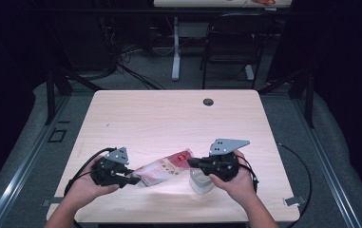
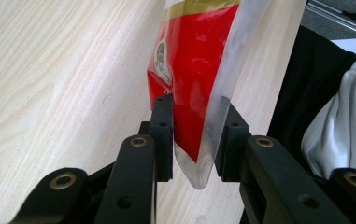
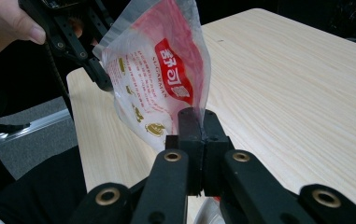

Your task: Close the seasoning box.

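From above, my left gripper [image 1: 133, 180] and right gripper [image 1: 191, 163] hold a red pouch [image 1: 165, 167] between them over the bench [image 1: 169, 114], beside a clear cup [image 1: 200, 181]; along my left fingers [image 2: 162, 135], both press the pouch's [image 2: 194, 79] clear edge; my right fingers [image 3: 189, 140] sit pressed together, pinching its [image 3: 159, 84] corner.

- A lab or test room, dim and dark around the edges.
- A plain pale wooden table [image 1: 178, 118] stands alone on grey carpet [image 1: 145, 78].
- Loose cables [image 1: 121, 57] trail across the floor behind it.
- A black chair [image 1: 231, 47] and a second desk's white leg [image 1: 176, 50] stand beyond.
- Black frame posts [image 1: 50, 92] flank the table.
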Motion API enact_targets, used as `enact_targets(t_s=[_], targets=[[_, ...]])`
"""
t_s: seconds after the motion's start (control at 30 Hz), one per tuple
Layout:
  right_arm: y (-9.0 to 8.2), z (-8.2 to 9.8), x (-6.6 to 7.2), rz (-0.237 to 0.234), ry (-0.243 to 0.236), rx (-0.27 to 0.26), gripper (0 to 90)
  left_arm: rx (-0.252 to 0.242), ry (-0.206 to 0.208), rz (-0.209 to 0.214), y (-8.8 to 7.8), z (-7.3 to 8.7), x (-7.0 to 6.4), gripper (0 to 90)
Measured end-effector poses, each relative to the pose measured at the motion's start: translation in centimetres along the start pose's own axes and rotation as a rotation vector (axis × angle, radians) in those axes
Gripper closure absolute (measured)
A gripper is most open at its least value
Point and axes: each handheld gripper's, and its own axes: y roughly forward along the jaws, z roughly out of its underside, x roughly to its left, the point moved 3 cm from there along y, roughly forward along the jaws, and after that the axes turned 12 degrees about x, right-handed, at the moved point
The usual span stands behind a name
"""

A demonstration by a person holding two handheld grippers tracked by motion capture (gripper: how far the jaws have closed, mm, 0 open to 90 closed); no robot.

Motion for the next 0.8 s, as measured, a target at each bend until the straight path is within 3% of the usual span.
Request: enact_targets(t_s=[0.8], targets=[[-0.4, 0.6, -0.2, -0.001, 0.019, -0.01, 89.7, -0.032, 0.01, -0.021, -1.8, -0.9, 0.1, 73.2]])
